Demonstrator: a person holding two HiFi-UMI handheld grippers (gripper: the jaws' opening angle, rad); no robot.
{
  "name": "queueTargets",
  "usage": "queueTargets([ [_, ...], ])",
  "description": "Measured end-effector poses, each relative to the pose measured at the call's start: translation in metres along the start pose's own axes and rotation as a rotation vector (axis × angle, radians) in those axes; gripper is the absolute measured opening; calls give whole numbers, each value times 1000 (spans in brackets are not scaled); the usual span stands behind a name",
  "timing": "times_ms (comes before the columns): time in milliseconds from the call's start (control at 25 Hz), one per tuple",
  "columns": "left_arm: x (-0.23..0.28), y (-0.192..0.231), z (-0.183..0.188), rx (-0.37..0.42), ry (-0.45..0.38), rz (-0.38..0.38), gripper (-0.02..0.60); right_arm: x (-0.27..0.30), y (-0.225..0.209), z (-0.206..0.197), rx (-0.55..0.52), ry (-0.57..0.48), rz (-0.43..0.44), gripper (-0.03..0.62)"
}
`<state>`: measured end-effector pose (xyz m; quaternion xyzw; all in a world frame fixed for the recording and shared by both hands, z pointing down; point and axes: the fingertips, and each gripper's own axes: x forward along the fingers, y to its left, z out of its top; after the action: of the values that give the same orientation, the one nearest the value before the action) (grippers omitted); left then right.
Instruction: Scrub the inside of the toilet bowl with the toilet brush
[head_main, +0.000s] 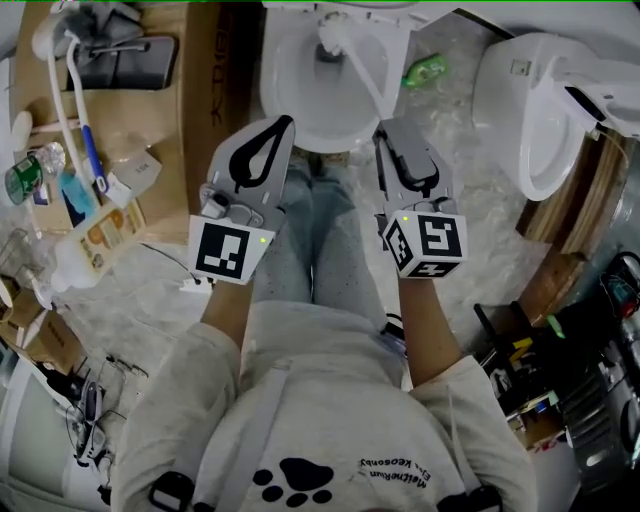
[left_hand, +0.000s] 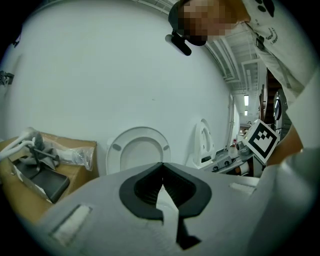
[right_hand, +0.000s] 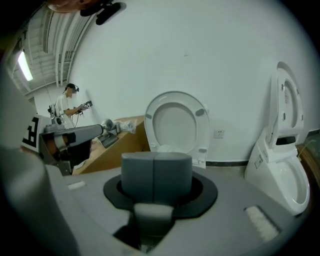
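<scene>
The white toilet bowl (head_main: 300, 110) stands at the top middle of the head view, its seat lifted against the wall (right_hand: 175, 122) (left_hand: 139, 152). A white toilet brush (head_main: 358, 70) rests in the bowl, its handle slanting toward the near right rim. My right gripper (head_main: 385, 128) hangs just short of the handle's near end, and in the right gripper view its grey pads (right_hand: 154, 161) are pressed together with nothing between them. My left gripper (head_main: 285, 122) is held over the bowl's near left rim, jaws meeting at the tips (left_hand: 161, 165), holding nothing.
A cardboard box (head_main: 195, 90) with bagged items stands left of the bowl. A second white toilet (head_main: 530, 110) stands at the right. A green bottle (head_main: 425, 70) lies on the floor between them. Cleaner bottles (head_main: 85, 245) and clutter crowd the left. Another person (right_hand: 67, 102) stands far off.
</scene>
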<state>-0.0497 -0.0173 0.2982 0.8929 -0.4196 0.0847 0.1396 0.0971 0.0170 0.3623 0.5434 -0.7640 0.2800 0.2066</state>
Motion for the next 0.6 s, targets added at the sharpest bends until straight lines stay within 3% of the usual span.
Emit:
queueTargets([
  [600,10,9,-73,-24,83,24,0,48,-22,-83,36,152,-67,155],
])
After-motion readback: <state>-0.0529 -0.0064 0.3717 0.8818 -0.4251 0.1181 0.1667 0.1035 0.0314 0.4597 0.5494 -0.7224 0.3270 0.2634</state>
